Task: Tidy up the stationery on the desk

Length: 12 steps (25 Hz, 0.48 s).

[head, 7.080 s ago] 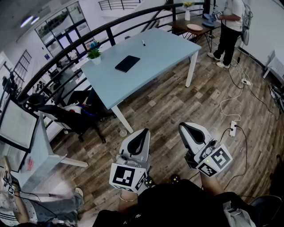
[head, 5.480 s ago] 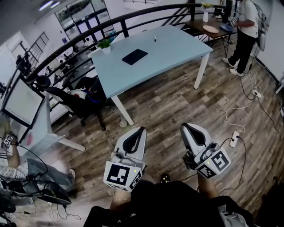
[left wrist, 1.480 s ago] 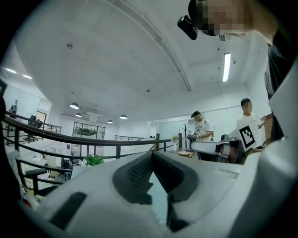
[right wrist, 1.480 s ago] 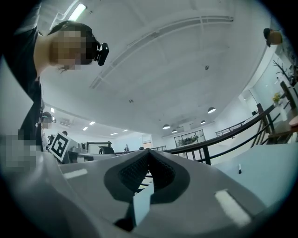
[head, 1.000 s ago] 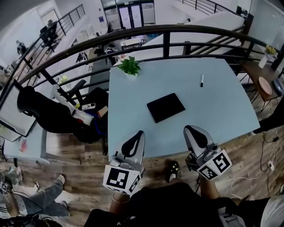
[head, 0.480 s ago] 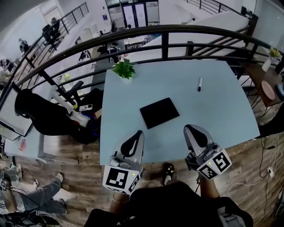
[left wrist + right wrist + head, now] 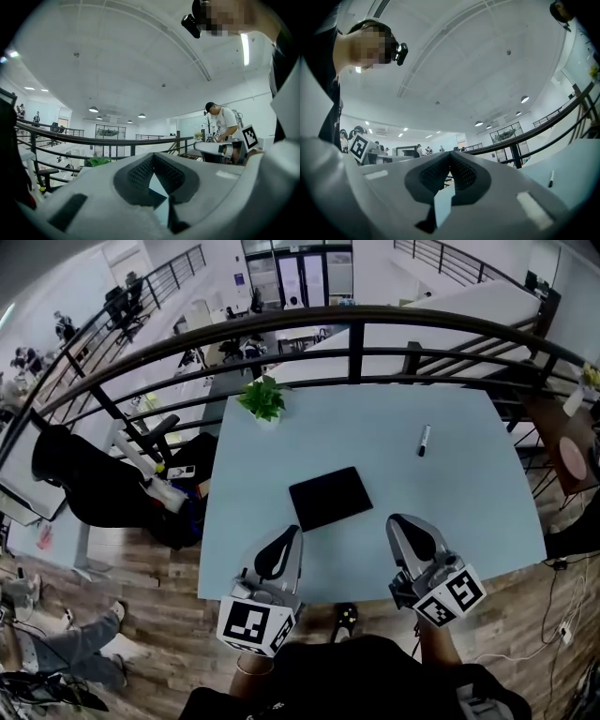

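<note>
The black pad and the marker lie well apart on the pale blue worktop, which sits nearer the person than half a second ago. The left gripper and right gripper hover over its near edge, jaws pressed together on nothing. Of the gripper views, the right alone shows the marker, the left the potted plant.

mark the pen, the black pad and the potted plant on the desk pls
pen [image 7: 424, 440], head view, middle of its barrel.
black pad [image 7: 330, 499], head view, centre of its top face.
potted plant [image 7: 262, 397], head view, on its green leaves.
</note>
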### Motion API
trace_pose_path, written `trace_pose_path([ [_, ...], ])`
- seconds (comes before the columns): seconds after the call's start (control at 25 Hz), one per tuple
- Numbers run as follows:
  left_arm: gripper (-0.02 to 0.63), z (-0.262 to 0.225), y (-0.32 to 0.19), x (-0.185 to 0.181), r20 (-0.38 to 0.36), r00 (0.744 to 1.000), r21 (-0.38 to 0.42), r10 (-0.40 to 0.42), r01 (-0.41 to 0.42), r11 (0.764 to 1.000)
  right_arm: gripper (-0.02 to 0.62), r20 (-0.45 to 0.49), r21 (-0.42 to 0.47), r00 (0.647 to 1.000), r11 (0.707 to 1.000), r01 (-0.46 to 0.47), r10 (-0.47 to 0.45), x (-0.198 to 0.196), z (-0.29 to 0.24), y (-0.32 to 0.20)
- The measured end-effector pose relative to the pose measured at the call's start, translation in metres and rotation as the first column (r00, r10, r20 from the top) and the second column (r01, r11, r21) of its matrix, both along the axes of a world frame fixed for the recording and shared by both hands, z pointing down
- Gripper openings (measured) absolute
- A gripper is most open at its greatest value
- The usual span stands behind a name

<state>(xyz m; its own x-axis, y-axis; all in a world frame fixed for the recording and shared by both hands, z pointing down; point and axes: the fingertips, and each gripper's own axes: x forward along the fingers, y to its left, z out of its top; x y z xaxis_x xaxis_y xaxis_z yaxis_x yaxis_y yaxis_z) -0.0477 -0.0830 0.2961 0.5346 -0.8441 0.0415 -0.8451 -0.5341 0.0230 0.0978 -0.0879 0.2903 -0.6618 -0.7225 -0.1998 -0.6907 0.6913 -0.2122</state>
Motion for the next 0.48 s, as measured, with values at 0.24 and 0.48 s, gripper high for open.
trace_pose_path([
  [0.24,-0.008,0.006,-0.008,0.005,-0.007,0.999,-0.012,-0.045,0.045,0.999,-0.003,0.007,-0.006,0.999,0.999,0.037,-0.037,0.008,0.007,-0.015],
  [0.48,-0.008,0.015,-0.015,0.012,0.001,0.997,-0.033,-0.078,0.078,0.996,-0.003,0.003,-0.013,0.998,0.998,0.058,-0.058,0.018,0.015,-0.024],
])
